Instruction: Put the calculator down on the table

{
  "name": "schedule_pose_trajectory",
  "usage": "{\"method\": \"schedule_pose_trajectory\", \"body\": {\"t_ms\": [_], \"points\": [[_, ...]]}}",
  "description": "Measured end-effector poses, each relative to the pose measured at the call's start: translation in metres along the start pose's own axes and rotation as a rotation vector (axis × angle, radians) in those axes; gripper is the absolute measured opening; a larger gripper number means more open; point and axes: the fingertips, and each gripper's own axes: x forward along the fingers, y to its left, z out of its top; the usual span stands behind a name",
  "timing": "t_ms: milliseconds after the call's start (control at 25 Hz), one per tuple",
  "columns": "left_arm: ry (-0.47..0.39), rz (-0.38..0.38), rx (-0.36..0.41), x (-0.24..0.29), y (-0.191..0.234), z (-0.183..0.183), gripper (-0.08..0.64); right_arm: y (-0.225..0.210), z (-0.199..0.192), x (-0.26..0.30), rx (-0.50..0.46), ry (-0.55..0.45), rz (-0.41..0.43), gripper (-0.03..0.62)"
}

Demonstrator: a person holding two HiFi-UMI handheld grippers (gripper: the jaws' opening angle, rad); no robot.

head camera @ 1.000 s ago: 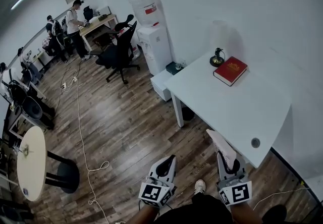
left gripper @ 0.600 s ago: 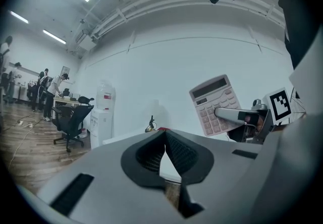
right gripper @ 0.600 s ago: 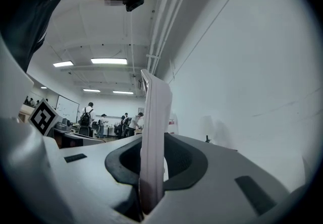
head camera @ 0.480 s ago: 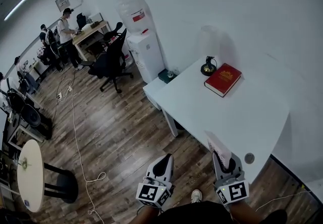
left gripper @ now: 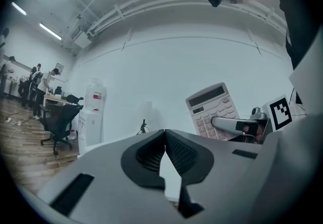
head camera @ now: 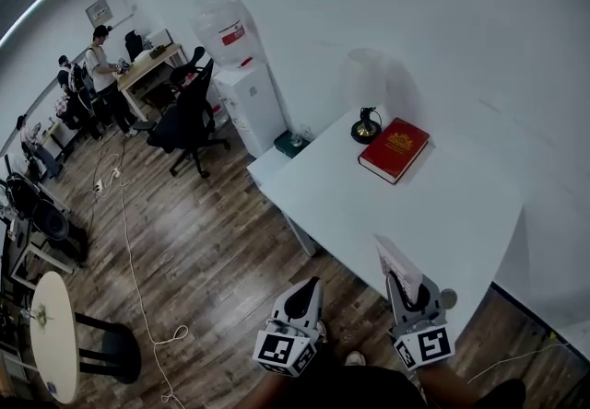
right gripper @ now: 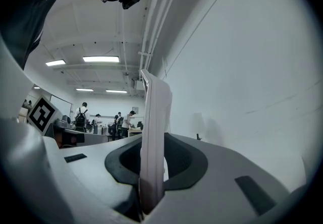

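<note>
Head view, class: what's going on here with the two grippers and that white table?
A person holds a gripper in each hand at the near edge of the white table. The right gripper is shut on the calculator, held upright on its edge and not yet put down. The left gripper is empty, fingers together. A red book lies at the table's far end.

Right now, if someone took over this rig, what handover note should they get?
Left gripper: shut, empty, short of the table.
Right gripper: shut on the calculator, which stands on edge in its jaws at the table's near edge.
Done: calculator in hand at the table.
Left: lay it on bare tabletop, clear of the red book, and release.
</note>
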Motion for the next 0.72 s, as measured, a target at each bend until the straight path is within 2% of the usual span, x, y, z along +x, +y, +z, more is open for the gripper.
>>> {"method": "schedule_pose_trajectory", "body": {"t_ms": [480,720], "points": [[0.008,-0.145,0.010,0.097,0.035,0.003,0.020,-0.046,-0.005,0.061,-0.015,0.005,-0.133,0.089],[0.028,-0.265,0.034,0.151,0.054,0.011,0.020,-0.067,0.002,0.104,-0.009,-0.002,-0.217,0.089]]}}
